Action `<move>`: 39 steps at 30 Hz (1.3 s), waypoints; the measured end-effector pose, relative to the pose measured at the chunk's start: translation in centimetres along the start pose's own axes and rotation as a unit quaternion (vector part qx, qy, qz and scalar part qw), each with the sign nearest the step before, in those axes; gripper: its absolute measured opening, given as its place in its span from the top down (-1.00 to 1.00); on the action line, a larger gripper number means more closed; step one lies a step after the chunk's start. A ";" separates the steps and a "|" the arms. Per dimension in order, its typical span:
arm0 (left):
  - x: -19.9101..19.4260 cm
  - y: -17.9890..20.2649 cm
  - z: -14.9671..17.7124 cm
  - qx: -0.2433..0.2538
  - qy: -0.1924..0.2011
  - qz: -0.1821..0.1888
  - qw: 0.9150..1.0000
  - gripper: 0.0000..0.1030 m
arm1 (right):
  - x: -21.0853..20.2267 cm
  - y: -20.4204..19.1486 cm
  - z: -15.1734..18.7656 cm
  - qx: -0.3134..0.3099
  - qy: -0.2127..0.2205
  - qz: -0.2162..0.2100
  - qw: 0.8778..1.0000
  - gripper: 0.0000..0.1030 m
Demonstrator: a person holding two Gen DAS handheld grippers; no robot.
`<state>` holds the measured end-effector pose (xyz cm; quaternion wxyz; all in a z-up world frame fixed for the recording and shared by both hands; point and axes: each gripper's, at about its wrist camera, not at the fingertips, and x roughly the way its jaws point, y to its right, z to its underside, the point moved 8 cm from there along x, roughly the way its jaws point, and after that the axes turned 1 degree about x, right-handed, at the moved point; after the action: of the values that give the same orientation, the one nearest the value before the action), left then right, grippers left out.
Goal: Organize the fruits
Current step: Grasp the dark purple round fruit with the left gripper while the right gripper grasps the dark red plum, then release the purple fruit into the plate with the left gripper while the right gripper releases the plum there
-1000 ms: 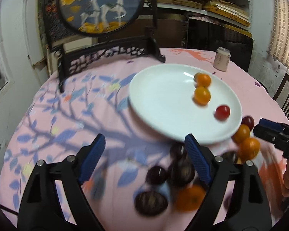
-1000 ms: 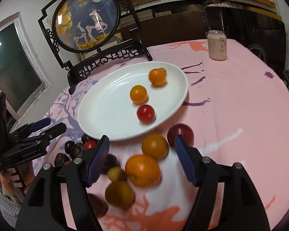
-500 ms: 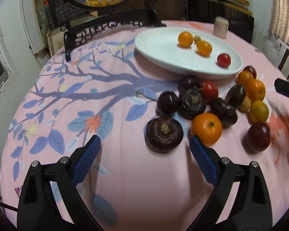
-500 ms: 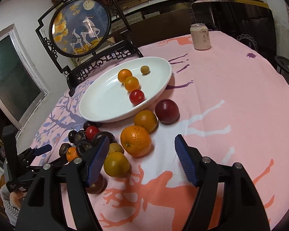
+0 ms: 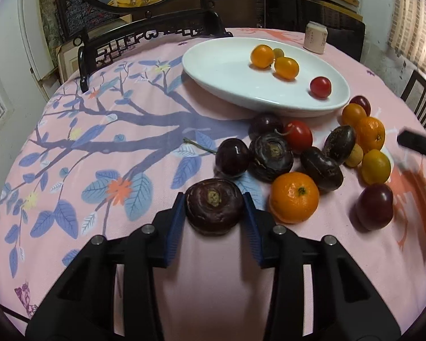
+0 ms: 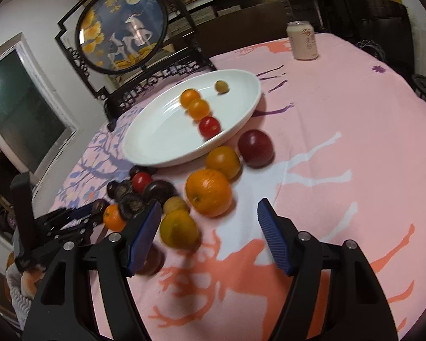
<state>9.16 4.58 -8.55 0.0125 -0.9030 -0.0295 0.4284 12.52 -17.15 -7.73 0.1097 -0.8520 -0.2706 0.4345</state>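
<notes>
Fruits lie in a loose cluster on our pink printed surface (image 5: 105, 147), just beside the white oval ceramic plate (image 5: 221, 65), which holds four small ones. Our left gripper (image 5: 213, 209) pinches a dark purple, flattened round fruit (image 5: 213, 205) at the cluster's near edge. Our right gripper (image 6: 207, 227) hangs spread wide above a yellow-orange citrus fruit (image 6: 179, 228), holding nothing.

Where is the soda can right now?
The soda can stands upright at the table's far edge, beyond the white plate and to its right in both wrist views, apart from all the fruit.
</notes>
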 end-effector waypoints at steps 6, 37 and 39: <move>0.0 -0.4 -0.1 -0.008 0.001 -0.001 1.000 0.21 | -0.6 -4.4 3.6 -0.080 -0.027 -0.049 0.995 -0.37; 0.0 2.0 -10.9 -0.003 0.065 0.005 0.998 0.21 | 2.5 -4.2 -7.9 -0.080 0.028 0.020 0.996 0.28; 1.7 2.3 -11.8 -0.008 0.060 0.002 0.998 0.21 | 5.1 -3.7 -8.6 -0.075 0.015 0.022 0.997 0.28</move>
<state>19.42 2.47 -2.48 0.0065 -0.9274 -0.0305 0.3728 20.49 -10.87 -4.47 0.0397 -0.8699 -0.2816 0.4030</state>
